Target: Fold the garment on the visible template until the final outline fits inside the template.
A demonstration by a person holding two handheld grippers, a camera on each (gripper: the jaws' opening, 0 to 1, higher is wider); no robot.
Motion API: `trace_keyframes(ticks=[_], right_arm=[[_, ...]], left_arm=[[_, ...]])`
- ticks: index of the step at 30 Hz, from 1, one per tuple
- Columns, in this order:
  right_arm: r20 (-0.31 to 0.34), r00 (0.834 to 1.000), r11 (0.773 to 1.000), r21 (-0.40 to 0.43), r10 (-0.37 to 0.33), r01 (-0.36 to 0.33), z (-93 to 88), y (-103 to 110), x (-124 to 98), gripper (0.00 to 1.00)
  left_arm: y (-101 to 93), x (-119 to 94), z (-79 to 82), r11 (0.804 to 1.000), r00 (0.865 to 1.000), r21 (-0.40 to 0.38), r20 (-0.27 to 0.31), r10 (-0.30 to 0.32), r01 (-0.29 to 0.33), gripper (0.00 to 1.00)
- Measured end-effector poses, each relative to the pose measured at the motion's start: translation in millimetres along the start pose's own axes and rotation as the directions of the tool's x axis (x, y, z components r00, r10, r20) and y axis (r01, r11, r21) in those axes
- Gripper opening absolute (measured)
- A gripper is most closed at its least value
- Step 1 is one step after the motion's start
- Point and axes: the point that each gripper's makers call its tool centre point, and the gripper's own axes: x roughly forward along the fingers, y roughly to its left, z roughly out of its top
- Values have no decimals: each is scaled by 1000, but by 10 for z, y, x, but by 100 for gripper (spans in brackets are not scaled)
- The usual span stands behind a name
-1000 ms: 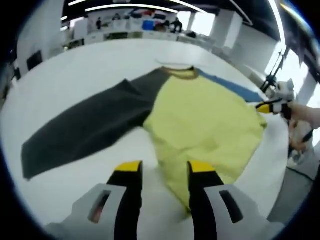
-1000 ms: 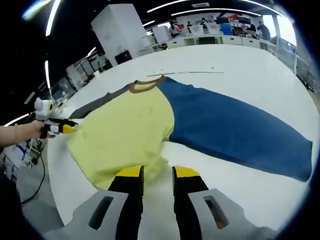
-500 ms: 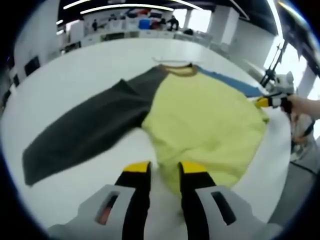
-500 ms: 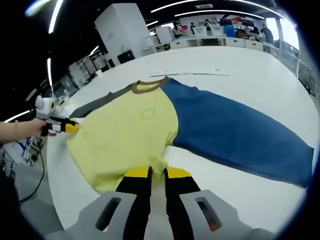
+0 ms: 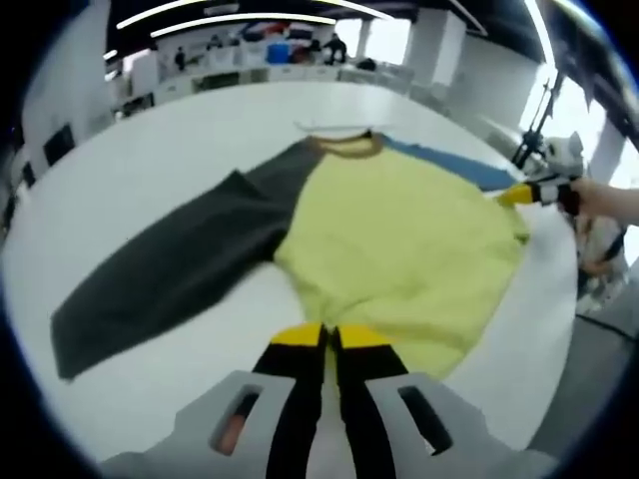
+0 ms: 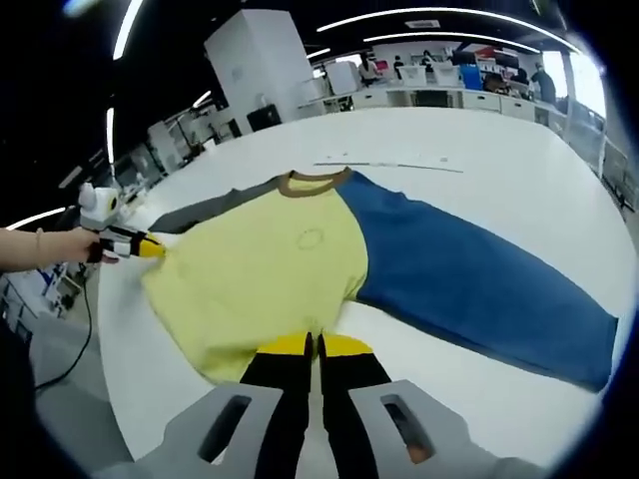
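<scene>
Both pairs of jaws have closed since the earlier frames: the left gripper [image 5: 323,334] and the right gripper [image 6: 311,344] now each pinch the lower hem of the garment [image 5: 399,239], one at each corner. It lies flat on the white table [image 6: 479,160], its yellow body facing up, grey sleeve [image 5: 170,269] spread to one side, blue sleeve [image 6: 479,279] to the other, brown collar [image 6: 312,181] at the far edge. Thin template lines [image 6: 389,165] lie on the table beyond the collar.
</scene>
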Motion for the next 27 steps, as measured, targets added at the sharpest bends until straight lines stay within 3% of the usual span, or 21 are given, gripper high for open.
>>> trace_keyframes(ticks=[6,11,13,16,18,19,20,23,24,27], right_arm=[[31,999,996,-75,45,-43,144,128,-241,3],[113,986,989,-99,124,-113,392,310,-548,3],[149,976,983,-113,159,-143,513,411,-709,3],[151,977,981,-146,149,-127,568,426,-845,3],[127,984,985,-134,122,-105,532,387,-900,3],[146,978,984,-120,147,-130,558,437,-939,3],[211,958,978,-111,194,-174,656,550,-1010,3],[206,961,979,-118,186,-164,632,582,-1103,3],[215,941,962,-142,261,-234,640,750,-1166,3],[191,932,946,-169,307,-277,579,893,-1251,3]], left_arm=[[-42,-266,186,1000,998,-9,63,-28,29,0],[-92,-544,350,999,993,14,113,-43,42,0],[-135,-711,500,998,983,-9,175,-52,55,0],[-172,-898,613,998,973,-15,223,-53,58,0],[-207,-996,652,998,969,-13,242,-54,59,0],[-220,-1027,661,998,967,-13,248,-56,61,0],[-233,-1074,663,998,965,-14,255,-56,62,0],[-245,-1139,634,998,964,-15,261,-52,58,0],[-251,-1169,615,998,964,-20,262,-52,59,0],[-282,-1247,553,998,964,-19,259,-51,58,0]])
